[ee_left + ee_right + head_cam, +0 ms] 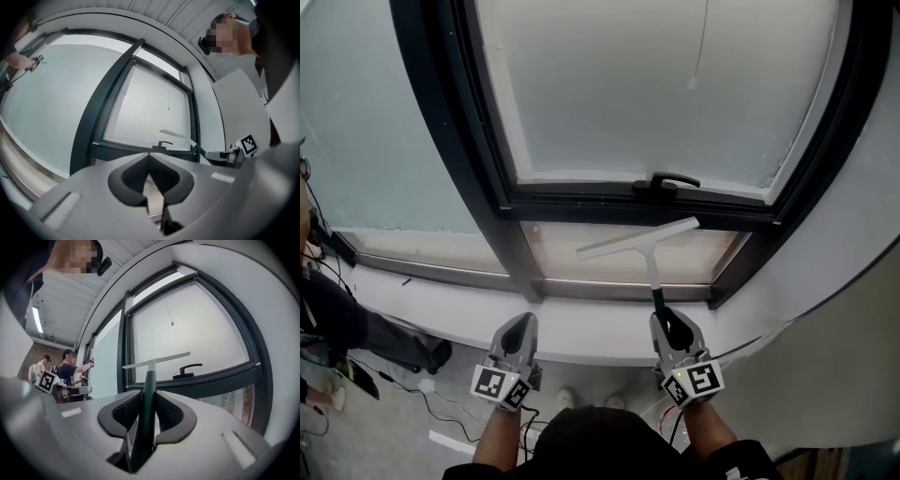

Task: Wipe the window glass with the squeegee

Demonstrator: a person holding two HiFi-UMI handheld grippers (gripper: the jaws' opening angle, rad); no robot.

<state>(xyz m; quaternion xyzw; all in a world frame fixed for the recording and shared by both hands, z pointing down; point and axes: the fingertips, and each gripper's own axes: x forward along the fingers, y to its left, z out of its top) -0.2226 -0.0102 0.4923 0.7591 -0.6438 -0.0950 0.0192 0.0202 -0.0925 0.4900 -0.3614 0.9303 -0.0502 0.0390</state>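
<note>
1. Jaws of the right gripper [149, 394] clamp the dark handle of the squeegee [151, 369]. Those of the left gripper [149, 158] meet tip to tip with nothing between them.
2. Ahead of the right gripper the squeegee's pale blade stands tilted. In the head view it lies over the lower pane [609, 267], just beneath the frame [581, 202] crossbar and its latch [670, 181]. Whether the blade touches that pane cannot be told.
3. The step in hand looks like the approach, with the blade carried up to the glass [675, 84] and no stroke evidently begun.
4. The next move likely calls for setting the blade's edge flat against a pane and drawing it across in one even pull. The latch stands proud of the frame and would need skirting.
5. Only the head view shows both grippers together, low over the white sill [581, 328], with the left one idle beside the right.
6. The left gripper view catches the right gripper side-on, marker cube [248, 144] showing, with the squeegee slanting toward the window.
7. Only the right gripper view takes in a person [70, 366] at another window off to the left, arm up.
</note>
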